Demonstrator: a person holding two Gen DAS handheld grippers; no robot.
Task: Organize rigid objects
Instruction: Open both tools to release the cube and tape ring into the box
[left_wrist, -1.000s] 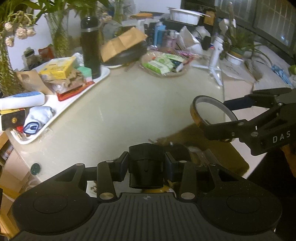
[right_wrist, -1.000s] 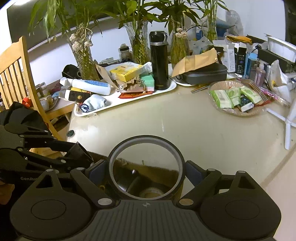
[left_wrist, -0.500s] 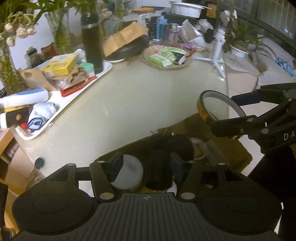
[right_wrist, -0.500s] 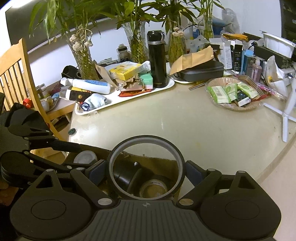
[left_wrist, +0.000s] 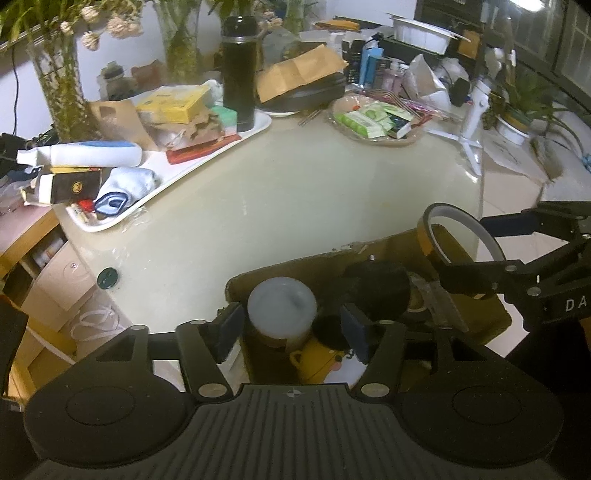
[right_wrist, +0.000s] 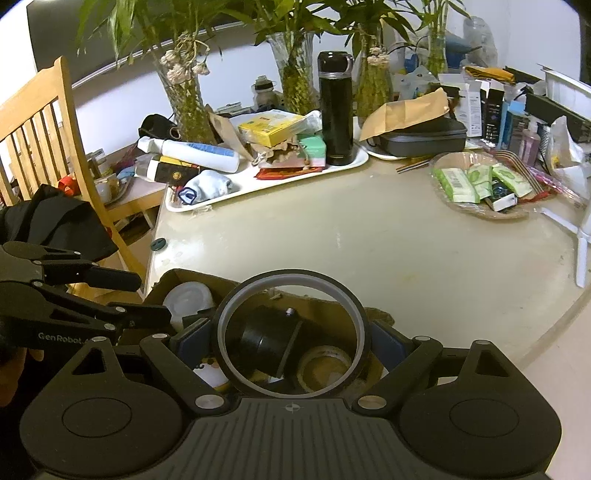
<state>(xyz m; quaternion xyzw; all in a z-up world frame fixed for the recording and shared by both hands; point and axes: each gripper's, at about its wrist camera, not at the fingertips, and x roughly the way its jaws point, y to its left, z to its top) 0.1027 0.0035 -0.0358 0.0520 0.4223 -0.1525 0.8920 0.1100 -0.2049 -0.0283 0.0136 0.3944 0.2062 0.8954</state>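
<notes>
A brown cardboard box (left_wrist: 295, 266) sits at the near edge of the table, also in the right wrist view (right_wrist: 317, 301). It holds a white-lidded jar (left_wrist: 282, 310), a black cylinder (right_wrist: 266, 338), a yellow mug (left_wrist: 319, 360) and a tape roll (right_wrist: 325, 367). My left gripper (left_wrist: 293, 332) is open and empty, above the jar in the box. My right gripper (right_wrist: 291, 343) is shut on a thin amber tape ring (right_wrist: 291, 278), held upright over the box's right part; the ring also shows in the left wrist view (left_wrist: 458, 236).
A white tray (right_wrist: 295, 177) with boxes, a tube and a black flask (right_wrist: 336, 110) stands at the back left. A basket of packets (right_wrist: 480, 184) is at the back right. A wooden chair (right_wrist: 40, 129) stands left of the table. Vases line the back.
My left gripper opened, let go of the black cylinder into the box and drew back. The right gripper with the tape ring rose slightly over the box.
</notes>
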